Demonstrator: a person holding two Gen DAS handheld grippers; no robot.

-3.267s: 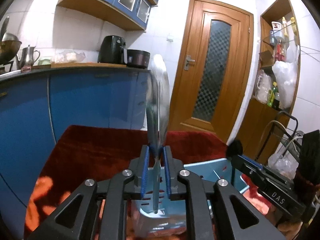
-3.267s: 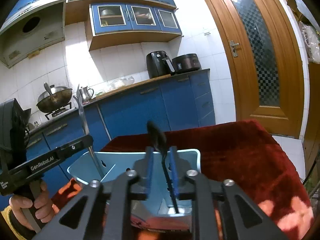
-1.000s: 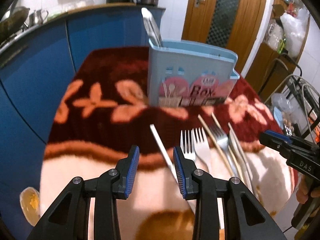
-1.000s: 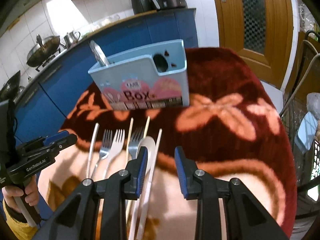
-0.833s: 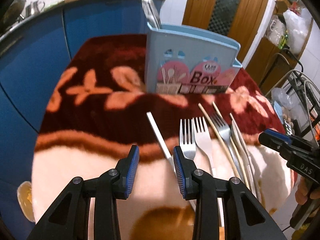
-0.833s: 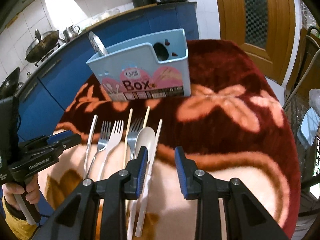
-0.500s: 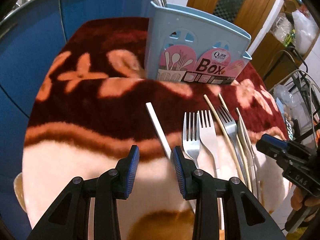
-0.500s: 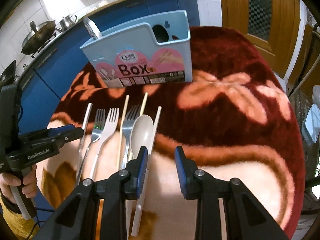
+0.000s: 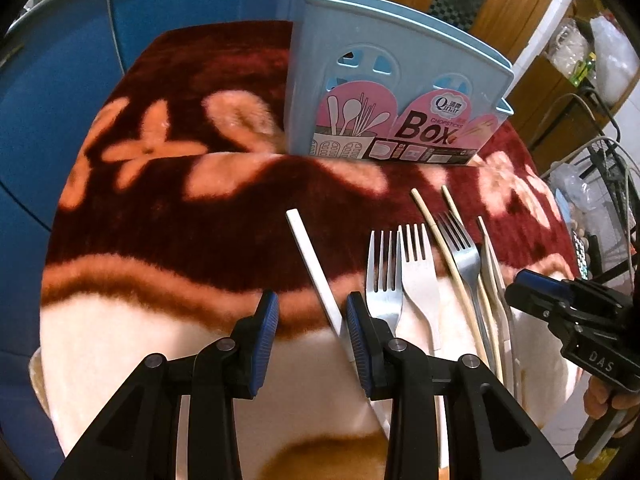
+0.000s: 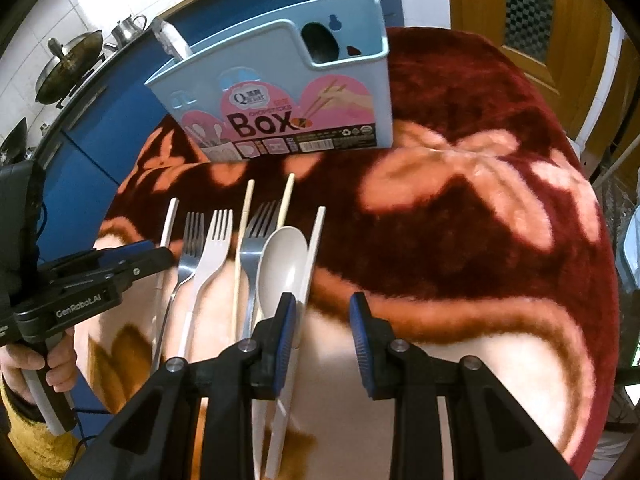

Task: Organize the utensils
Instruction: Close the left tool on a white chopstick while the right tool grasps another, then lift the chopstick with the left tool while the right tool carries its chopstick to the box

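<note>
Left gripper (image 9: 310, 320) low over the red flowered blanket (image 9: 224, 216) covering the bench, fingers (image 9: 267, 316) spread wide, nothing between them; white chopstick (image 9: 310, 266) running diagonally under the gap, its near end passing just beside the right-hand finger. Right gripper (image 10: 322, 322) likewise spread apart and empty, left-hand finger (image 10: 286, 316) sitting over the handle end of the white spoon (image 10: 282, 256) and the white flat stick (image 10: 314, 248) just to its right.

Utensils laid in a row on the blanket, tines and tips toward the blue chopsticks box (image 10: 288, 92): in the right wrist view, from left, a white chopstick (image 10: 168, 226), a metal fork (image 10: 192, 248), a white plastic fork (image 10: 214, 244), a bamboo chopstick (image 10: 242, 240), a second metal fork (image 10: 254, 240) with another bamboo chopstick (image 10: 286, 200) slanting behind it, then spoon and flat stick. Same row in the left wrist view: metal fork (image 9: 384, 276) touching the white fork (image 9: 418, 272), bamboo chopsticks (image 9: 444, 248) crossing the second metal fork (image 9: 460, 248).

Box upright beyond the row, well apart from both grippers, pink "Box" label facing the cameras; a metal utensil head (image 10: 170, 38) sticking up from its left end, a dark spoon head (image 10: 320, 42) visible inside near the right end.

Left gripper (image 10: 120, 268) also visible at the left edge of the right wrist view, held in a hand (image 10: 44, 364); right gripper (image 9: 560, 300) at the right edge of the left wrist view
</note>
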